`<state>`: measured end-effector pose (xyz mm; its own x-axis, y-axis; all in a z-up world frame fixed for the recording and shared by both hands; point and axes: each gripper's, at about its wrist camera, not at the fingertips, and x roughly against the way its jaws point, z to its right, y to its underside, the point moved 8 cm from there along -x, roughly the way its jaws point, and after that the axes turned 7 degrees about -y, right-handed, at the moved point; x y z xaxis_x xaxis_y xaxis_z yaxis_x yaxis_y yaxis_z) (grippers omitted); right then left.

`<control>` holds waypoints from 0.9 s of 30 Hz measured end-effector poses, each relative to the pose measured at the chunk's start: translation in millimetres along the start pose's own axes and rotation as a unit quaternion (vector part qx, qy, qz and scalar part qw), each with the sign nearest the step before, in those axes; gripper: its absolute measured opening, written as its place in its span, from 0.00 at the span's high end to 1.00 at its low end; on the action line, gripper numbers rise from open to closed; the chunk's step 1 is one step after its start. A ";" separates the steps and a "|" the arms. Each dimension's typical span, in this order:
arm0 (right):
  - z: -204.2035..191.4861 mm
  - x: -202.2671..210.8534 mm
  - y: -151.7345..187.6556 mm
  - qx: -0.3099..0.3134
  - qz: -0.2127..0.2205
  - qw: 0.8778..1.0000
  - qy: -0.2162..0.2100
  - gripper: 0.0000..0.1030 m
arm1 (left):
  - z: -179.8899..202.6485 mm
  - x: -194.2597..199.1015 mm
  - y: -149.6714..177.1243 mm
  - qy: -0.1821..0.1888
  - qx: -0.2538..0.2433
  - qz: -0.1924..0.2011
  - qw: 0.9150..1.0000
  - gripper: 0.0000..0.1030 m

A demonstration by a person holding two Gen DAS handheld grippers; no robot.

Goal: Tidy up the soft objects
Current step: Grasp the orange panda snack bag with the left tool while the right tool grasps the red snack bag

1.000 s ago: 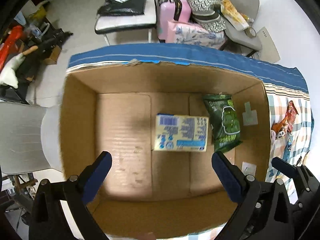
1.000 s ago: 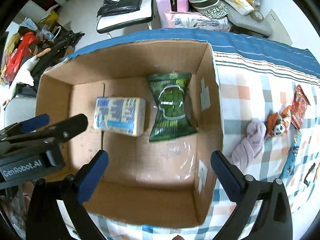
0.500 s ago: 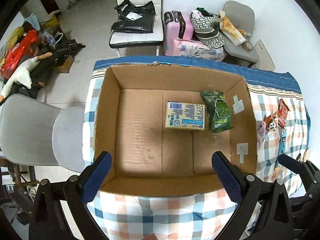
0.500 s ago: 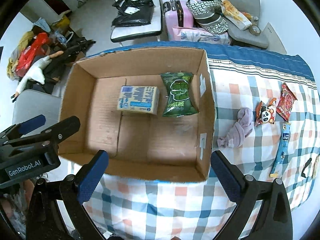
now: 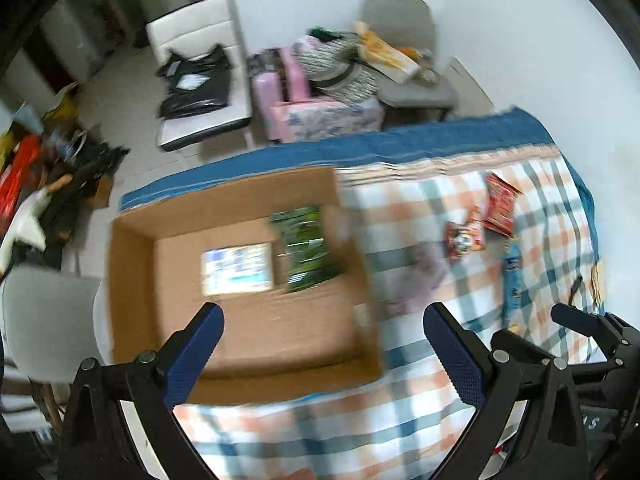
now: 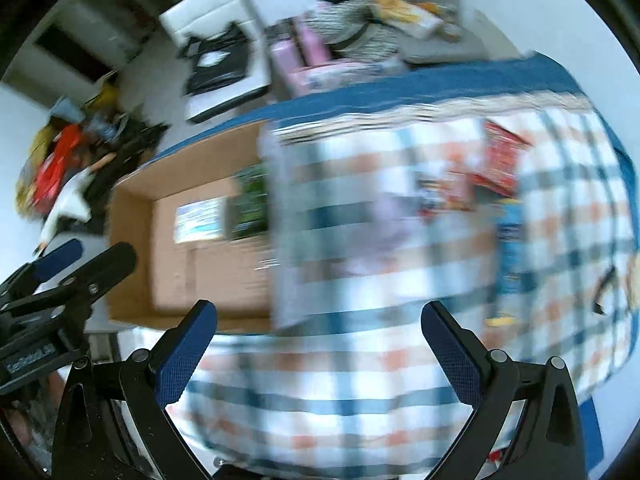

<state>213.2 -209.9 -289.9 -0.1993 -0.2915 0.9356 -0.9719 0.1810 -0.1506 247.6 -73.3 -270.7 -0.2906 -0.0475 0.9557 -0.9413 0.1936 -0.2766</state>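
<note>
I have both grippers, left [image 5: 322, 354] and right [image 6: 318, 350], gaping wide and empty. Next: the crumpled lilac cloth [image 5: 426, 270] beside the open brown cardboard box [image 5: 240, 376], mid-table.

No readable text; print on packets in cardboard box [image 5: 132, 280] blurred, claw label smeared.

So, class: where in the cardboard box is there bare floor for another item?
The cardboard box has bare floor left of the pale packet and along its near wall. The far right corner is crowded: green bag beside the packet.
</note>
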 end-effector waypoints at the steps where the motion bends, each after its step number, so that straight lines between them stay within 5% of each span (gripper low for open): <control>1: 26.3 0.0 -3.7 -0.018 -0.002 1.000 0.007 0.00 | 19.3 -8.9 -6.5 0.000 -0.013 -0.007 1.000 0.01; 8: 149.6 -19.2 -36.7 -0.096 -0.020 0.995 0.015 0.00 | 125.2 -88.7 -40.2 0.004 -0.062 -0.078 0.995 0.01; 13: 213.1 -36.4 -70.3 -0.136 -0.024 0.990 0.010 0.00 | 177.6 -124.5 -59.4 0.004 -0.107 -0.086 0.991 0.01; 20: 270.1 -52.5 -102.8 -0.163 -0.028 0.986 0.012 0.00 | 239.7 -176.5 -54.2 -0.027 -0.232 -0.103 0.967 0.01; 25: 286.0 -68.9 -123.9 -0.174 -0.030 0.984 0.003 0.00 | 255.8 -212.6 -50.2 -0.064 -0.275 -0.117 0.952 0.01; 27: 286.1 -78.0 -132.9 -0.176 -0.032 0.984 -0.006 0.00 | 260.3 -217.4 -52.5 -0.047 -0.270 -0.117 0.954 0.16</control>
<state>322.0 -479.9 -434.2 -0.1428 -0.3226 0.9357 -0.8789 0.4760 0.0299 315.5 -328.3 -490.3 -0.1223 -0.2342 0.9645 -0.7633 0.6433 0.0594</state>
